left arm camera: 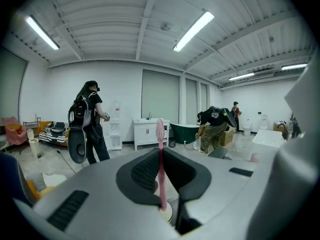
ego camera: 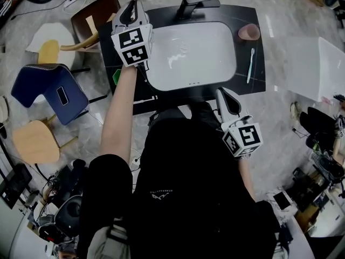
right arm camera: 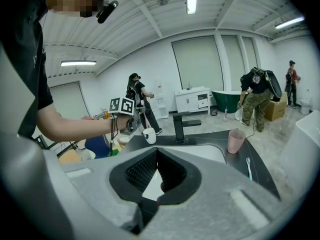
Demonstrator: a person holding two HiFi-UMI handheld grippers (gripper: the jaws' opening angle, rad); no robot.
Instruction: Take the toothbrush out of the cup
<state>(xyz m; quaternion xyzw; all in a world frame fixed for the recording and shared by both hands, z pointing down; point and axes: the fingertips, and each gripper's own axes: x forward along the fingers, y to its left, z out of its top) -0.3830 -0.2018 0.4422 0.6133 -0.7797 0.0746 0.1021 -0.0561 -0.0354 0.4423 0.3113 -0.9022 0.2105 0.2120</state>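
**Pink toothbrush gripped and lifted at the white cup**

The pink toothbrush (left arm camera: 160, 159) stands upright between the two pads of the left claw (ego camera: 129, 14), with its bristle head on top, above the pads. The claw is closed on the handle, and the grip looks firm and centred.

In the right gripper view the white cup (right arm camera: 149, 135) stands on the black counter (ego camera: 245, 85), just under and beside this claw, at the left of the sink (ego camera: 191, 55). From this view I cannot tell if the lower end of the handle is already above the rim of the cup or a little inside it.

The right claw (ego camera: 226, 102) is held low at the near edge of the counter, well apart from the cup. Its pads are together and there is nothing between them.

On the right side of the sink there is a pink cup (ego camera: 249, 32), and beside it another toothbrush (ego camera: 251, 65) lies flat on the counter. The faucet (ego camera: 194, 4) is behind the sink.

I judge that the lifting step is in hand and the task is almost done. The next move calls for a straight rise until the handle is clearly free of the rim. A sideways pull too early could tip the light cup.
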